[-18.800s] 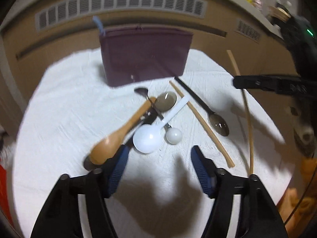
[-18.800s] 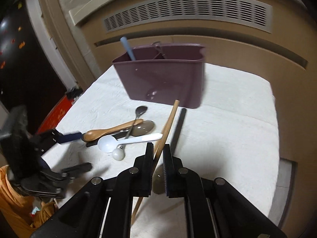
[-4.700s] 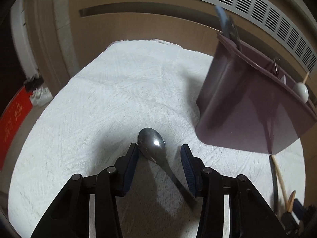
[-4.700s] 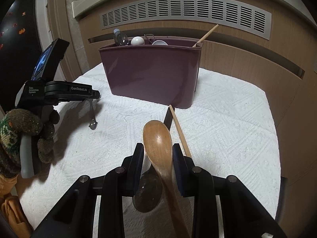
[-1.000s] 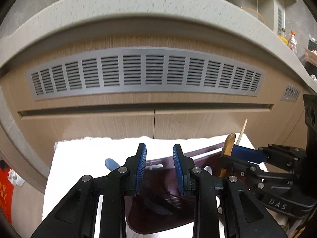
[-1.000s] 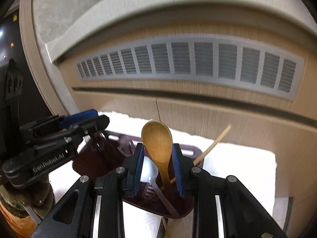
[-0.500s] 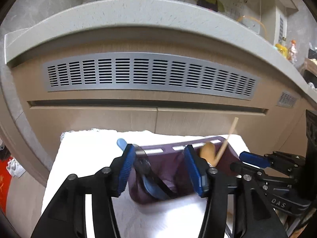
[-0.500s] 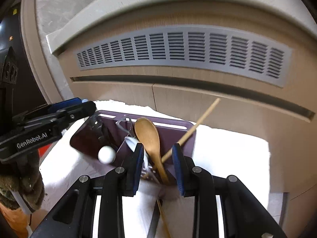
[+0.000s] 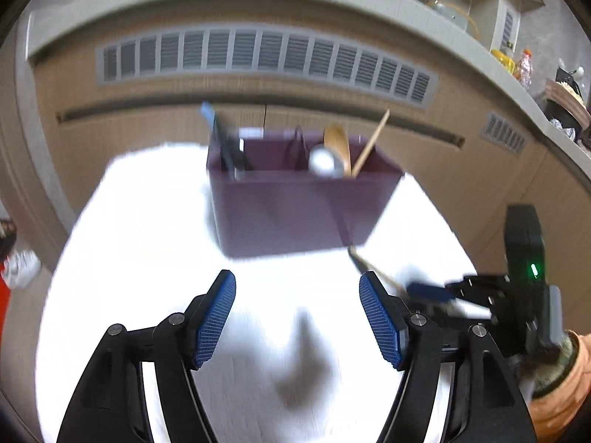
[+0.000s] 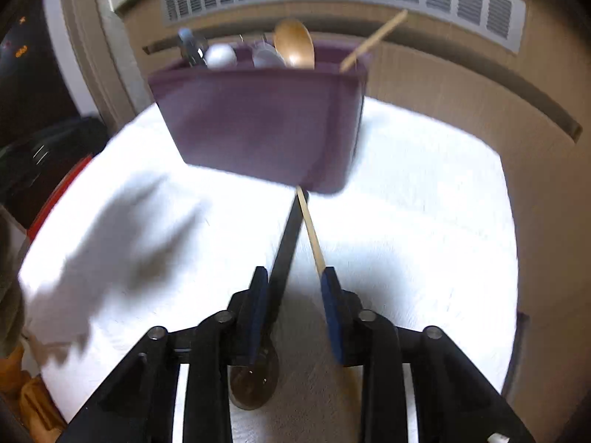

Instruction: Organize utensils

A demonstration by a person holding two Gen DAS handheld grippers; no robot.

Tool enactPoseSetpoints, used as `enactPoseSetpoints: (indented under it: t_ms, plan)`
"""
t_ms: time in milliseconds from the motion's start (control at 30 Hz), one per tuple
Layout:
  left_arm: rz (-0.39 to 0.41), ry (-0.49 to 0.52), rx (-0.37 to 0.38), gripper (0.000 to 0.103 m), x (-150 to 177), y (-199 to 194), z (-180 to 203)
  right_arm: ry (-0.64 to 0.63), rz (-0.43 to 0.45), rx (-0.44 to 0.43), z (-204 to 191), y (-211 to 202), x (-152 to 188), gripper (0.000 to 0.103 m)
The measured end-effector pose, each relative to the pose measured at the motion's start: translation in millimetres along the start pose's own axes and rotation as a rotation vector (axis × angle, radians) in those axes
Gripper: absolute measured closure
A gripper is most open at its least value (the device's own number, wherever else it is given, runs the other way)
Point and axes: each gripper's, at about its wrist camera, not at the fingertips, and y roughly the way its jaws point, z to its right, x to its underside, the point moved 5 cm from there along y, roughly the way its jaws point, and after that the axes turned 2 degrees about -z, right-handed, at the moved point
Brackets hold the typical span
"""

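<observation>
Left wrist view
Left tool [image 9: 297, 315]: its jaws have just been opening and now stand wide with nothing between them; leave them so.
Bin [image 9: 295, 214]: stands on the white counter [image 9: 140, 229] ahead of you, already holding a wooden spoon [image 9: 338, 147].
Right tool [image 9: 430, 291]: seen low, right of the bin; keep clear of it.

Right wrist view
Right tool [image 10: 291, 295]: its jaws have just been closing but are still parted and grip nothing.
Dark spoon [image 10: 282, 254]: lies in front of the bin, its handle between the jaws and its bowl under the tool.
Chopstick [image 10: 312, 232]: crosses that handle near the bin and touches the right pad.
Advice: take one utensil only, I think; centre on the dark handle and shut fully.
</observation>
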Motion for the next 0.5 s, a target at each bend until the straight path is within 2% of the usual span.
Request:
enactPoseSetpoints:
  t_ms: [33, 233, 267, 333, 367, 500]
  plan:
    - [-0.012, -0.004, 0.0, 0.033, 6, 0, 0, 0.004, 0.003, 0.013, 1, 3, 1, 0.083]
    - [-0.081, 0.019, 0.004, 0.033, 22, 9, 11, 0.038, -0.001, 0.049, 11, 15, -2, 0.085]
    - [-0.086, 0.023, 0.008, 0.033, 22, 10, 13, 0.037, -0.008, 0.051, 12, 17, -1, 0.091]
    - [-0.11, 0.03, 0.022, 0.033, 24, 15, 20, 0.015, -0.001, 0.07, 12, 17, 0, 0.095]
    - [-0.124, 0.033, 0.03, 0.033, 25, 18, 24, 0.01, -0.004, 0.062, 12, 14, 2, 0.097]
    - [-0.18, 0.059, 0.073, 0.033, 35, 30, 41, 0.061, -0.006, 0.035, 26, 0, 15, 0.097]
